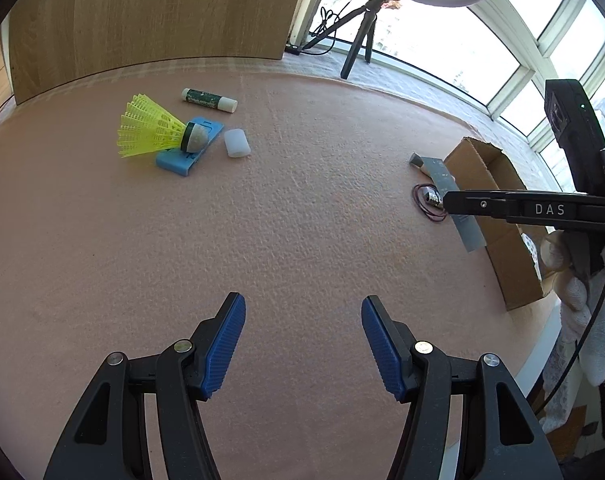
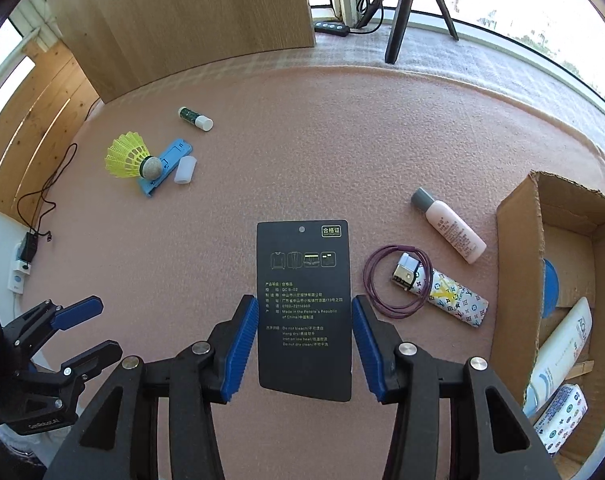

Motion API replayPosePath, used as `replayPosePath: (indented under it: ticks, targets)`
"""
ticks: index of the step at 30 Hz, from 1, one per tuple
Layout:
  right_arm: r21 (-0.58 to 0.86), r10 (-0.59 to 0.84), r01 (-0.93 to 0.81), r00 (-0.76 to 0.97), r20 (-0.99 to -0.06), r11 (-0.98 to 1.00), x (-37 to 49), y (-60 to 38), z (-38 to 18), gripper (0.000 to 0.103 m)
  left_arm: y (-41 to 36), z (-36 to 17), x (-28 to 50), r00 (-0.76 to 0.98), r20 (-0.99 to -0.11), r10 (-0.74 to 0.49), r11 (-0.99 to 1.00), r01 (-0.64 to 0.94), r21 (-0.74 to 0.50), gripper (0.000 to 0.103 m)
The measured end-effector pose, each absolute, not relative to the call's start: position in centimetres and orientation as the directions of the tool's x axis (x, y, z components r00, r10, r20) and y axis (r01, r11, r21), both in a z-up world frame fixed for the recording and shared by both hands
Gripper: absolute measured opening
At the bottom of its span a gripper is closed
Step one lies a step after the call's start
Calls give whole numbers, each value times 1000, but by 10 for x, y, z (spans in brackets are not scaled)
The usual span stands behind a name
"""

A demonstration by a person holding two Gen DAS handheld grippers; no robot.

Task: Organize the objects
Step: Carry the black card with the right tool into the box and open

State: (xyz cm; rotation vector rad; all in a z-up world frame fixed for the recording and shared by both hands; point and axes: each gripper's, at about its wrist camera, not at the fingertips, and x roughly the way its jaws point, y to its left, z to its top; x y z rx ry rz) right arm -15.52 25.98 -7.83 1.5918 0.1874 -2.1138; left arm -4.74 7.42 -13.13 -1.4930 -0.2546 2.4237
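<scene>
My right gripper is shut on a black clothing tag, held by its two long edges above the pink mat; the tag also shows in the left wrist view. My left gripper is open and empty over bare mat; it also shows in the right wrist view. A yellow shuttlecock lies on a blue holder, next to a white cap and a glue stick. A cardboard box stands at the right.
A pink bottle, a purple cord loop with a small charger and a patterned case lie by the box. The box holds a white tube and a tissue pack. A tripod and wooden board stand behind.
</scene>
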Motion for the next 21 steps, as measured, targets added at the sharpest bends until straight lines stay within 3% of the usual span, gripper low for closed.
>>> replayPosePath:
  ticks: [21]
  targets:
    - [120,-170,150,-393,-904,-981,-135,435,-37,44,159,-124,-61,-381,-842,382,-913,-295,-280,64]
